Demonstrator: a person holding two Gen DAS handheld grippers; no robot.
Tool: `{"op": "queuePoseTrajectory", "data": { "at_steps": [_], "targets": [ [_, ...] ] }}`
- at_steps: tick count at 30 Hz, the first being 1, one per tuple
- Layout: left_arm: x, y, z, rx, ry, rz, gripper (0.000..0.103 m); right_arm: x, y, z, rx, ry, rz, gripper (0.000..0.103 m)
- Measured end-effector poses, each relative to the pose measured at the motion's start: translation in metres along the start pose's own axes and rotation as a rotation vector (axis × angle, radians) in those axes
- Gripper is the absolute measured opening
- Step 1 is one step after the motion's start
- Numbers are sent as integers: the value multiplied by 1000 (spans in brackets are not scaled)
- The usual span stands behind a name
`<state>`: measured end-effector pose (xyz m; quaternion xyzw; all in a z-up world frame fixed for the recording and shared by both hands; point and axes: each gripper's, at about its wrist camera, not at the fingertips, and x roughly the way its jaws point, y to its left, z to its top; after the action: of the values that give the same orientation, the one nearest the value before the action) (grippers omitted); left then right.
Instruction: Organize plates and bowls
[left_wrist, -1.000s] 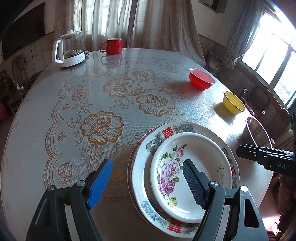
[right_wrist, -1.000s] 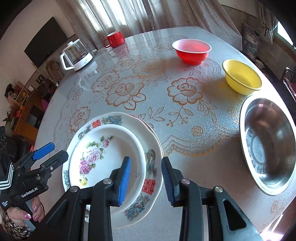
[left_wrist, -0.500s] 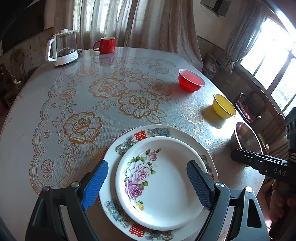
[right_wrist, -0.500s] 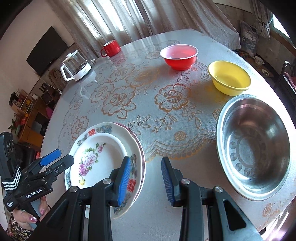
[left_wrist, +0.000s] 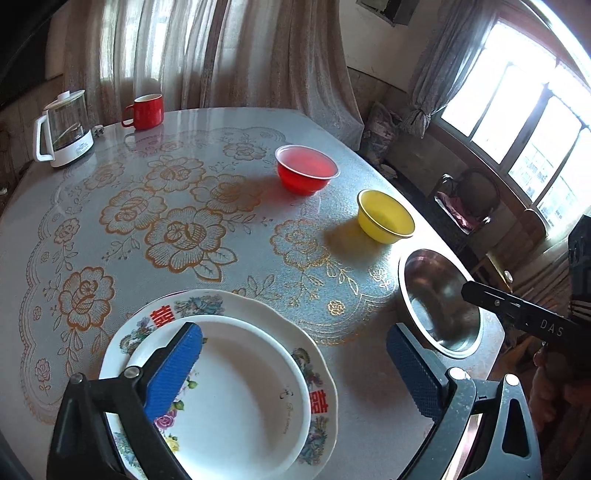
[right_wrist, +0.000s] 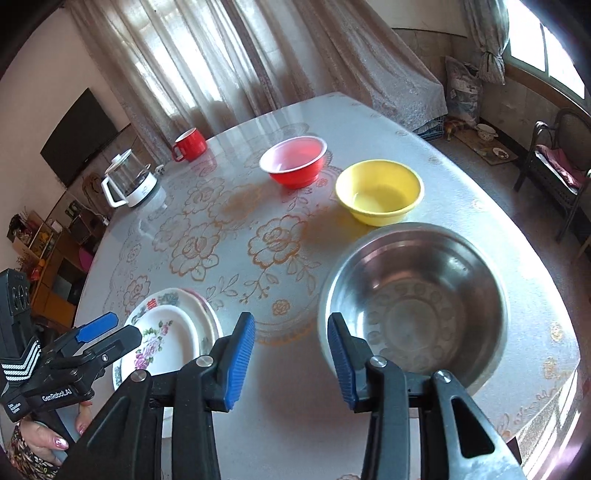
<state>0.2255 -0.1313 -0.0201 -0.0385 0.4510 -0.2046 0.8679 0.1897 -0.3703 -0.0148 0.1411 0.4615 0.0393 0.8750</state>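
Observation:
A small white floral plate (left_wrist: 236, 391) lies stacked on a larger patterned plate (left_wrist: 258, 306) at the table's near edge; the stack also shows in the right wrist view (right_wrist: 166, 328). My left gripper (left_wrist: 291, 365) is open and empty above the stack's right side. A steel bowl (right_wrist: 413, 302) sits at the near right, a yellow bowl (right_wrist: 380, 192) behind it and a red bowl (right_wrist: 293, 162) farther back. My right gripper (right_wrist: 291, 356) is open and empty, just left of the steel bowl's near rim.
A glass kettle (left_wrist: 62, 129) and a red mug (left_wrist: 146, 110) stand at the far left of the round table (left_wrist: 184, 221). Curtains hang behind the table. A chair (right_wrist: 554, 162) stands on the floor to the right.
Both grippers have swung to the right. The right gripper has left the plates, opened wider, and now faces the steel bowl. The left gripper now sits over the plates' right side.

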Motion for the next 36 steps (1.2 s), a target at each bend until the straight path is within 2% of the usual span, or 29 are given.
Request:
{"op": "queuePoseTrajectory", "data": {
  "at_steps": [7,12,19,26,28,30,36],
  "targets": [
    [35,-66,17,161,48,-15,103,-18,-74,12,82,-47,-157,41],
    [73,-94,24,186,115,-32,103,-13,-125,12,151,-42,-210,42],
    [116,-117,29,161,191,-26,103,11,-170,5,251,31,-155,43],
    [146,-126,30,117,233,-23,101,32,-172,5,242,78,-97,43],
    [152,-127,29,116,242,-23,98,38,-171,7,235,89,-90,43],
    [156,-129,26,121,252,-22,91,44,-171,9,227,106,-81,43],
    [170,-132,16,127,313,-32,53,56,-169,10,198,139,-60,42]
  ]
}}
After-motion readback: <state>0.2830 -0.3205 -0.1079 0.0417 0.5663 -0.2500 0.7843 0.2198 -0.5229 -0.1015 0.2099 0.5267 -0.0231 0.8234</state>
